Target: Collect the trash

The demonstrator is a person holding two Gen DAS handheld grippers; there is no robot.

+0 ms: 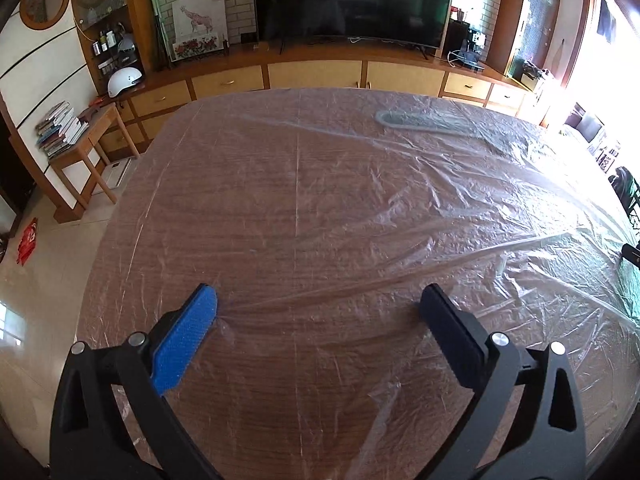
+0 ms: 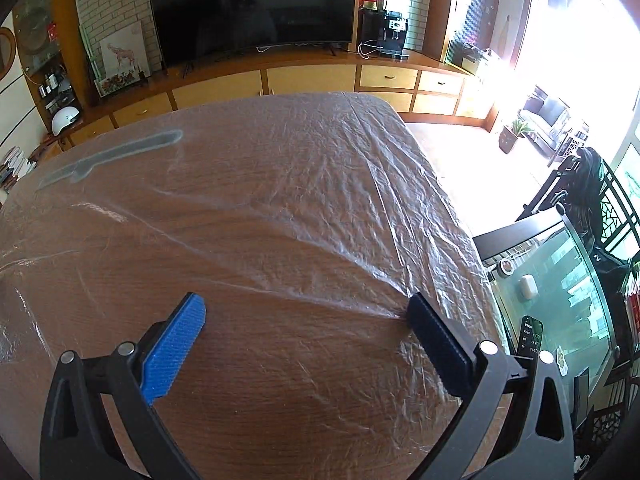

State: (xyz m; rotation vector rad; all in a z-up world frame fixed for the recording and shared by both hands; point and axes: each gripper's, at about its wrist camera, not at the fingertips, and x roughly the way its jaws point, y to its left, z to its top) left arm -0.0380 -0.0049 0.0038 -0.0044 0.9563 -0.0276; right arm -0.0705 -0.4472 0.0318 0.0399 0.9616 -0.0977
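The right gripper points down at a wooden table draped in a thin clear plastic sheet, its jaws spread wide with the blue finger at 8 o'clock and the black finger at 4 o'clock. Creases in the sheet run to the black fingertip, which touches it. A television stands at 12 o'clock, a glass side table at 3 o'clock
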